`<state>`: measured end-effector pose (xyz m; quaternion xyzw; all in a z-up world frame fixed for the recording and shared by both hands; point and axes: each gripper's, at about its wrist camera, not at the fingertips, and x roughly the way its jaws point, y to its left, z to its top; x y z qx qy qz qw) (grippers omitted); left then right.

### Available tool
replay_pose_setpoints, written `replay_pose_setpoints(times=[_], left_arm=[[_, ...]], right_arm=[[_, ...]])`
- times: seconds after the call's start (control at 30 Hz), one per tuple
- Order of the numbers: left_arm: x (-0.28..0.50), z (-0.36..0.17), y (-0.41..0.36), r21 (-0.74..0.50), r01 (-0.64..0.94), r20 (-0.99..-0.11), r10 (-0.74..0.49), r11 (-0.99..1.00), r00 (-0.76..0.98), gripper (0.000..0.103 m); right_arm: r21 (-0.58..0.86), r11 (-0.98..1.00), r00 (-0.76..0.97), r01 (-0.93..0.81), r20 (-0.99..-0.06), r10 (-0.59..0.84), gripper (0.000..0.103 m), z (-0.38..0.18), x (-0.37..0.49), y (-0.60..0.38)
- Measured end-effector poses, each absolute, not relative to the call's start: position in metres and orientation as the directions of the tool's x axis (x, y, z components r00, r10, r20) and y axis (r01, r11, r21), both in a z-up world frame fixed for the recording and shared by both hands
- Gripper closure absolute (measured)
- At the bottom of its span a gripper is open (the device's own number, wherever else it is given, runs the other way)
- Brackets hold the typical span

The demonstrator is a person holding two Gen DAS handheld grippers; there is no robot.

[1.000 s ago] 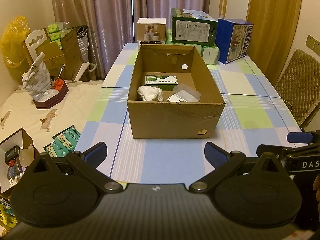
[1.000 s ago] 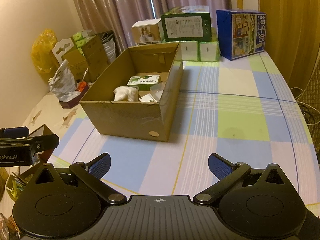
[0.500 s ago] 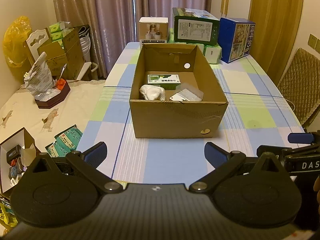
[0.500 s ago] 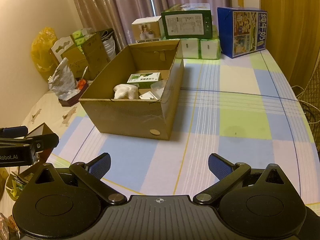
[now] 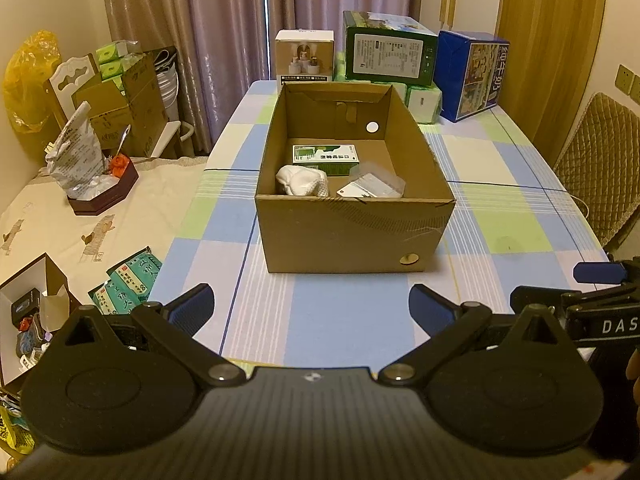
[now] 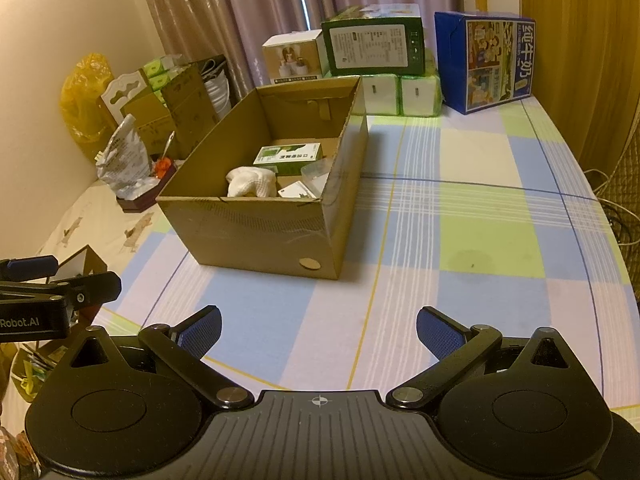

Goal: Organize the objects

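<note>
Left gripper [image 5: 310,308] sits low in the left wrist frame, jaws wide apart, nothing between them, hovering over the near edge of the counter [image 5: 500,216] with its checked blue, green and white cloth. Right gripper [image 6: 318,326] likewise at the bottom of the right wrist frame, jaws spread, empty.

Open cardboard box [image 5: 354,236] stands on the counter, centre of the left wrist frame, centre-left in the right wrist frame [image 6: 264,228]. Inside it: a green-and-white carton [image 5: 325,157] lying flat toward the back, a white crumpled bundle [image 5: 303,181] at front left, a clear plastic packet with a card [image 5: 370,188] at front right. Packet and bundle are just beside each other.

Behind the box, upper part of the frame, along the far counter edge: a white product box [image 5: 304,56], a dark green box [image 5: 388,54] stacked on pale green tissue packs [image 5: 422,100], a blue milk carton box [image 5: 472,74] at upper right.

Left of the counter, green packets [image 5: 128,280] lie on a lower cream surface.
</note>
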<state>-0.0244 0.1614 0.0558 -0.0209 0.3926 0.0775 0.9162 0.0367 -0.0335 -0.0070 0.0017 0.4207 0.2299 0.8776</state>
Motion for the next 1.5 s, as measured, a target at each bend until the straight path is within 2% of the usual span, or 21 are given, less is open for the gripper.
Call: replay_pose_setpoints(times=[1.5], left_arm=[[-0.0211, 0.0537, 0.1644, 0.023, -0.145, -0.726, 0.116, 0.989, 0.678, 0.001]], right_arm=[[0.192, 0.895, 0.534, -0.402, -0.745, 0.4, 0.002, -0.0094, 0.0416, -0.0291]])
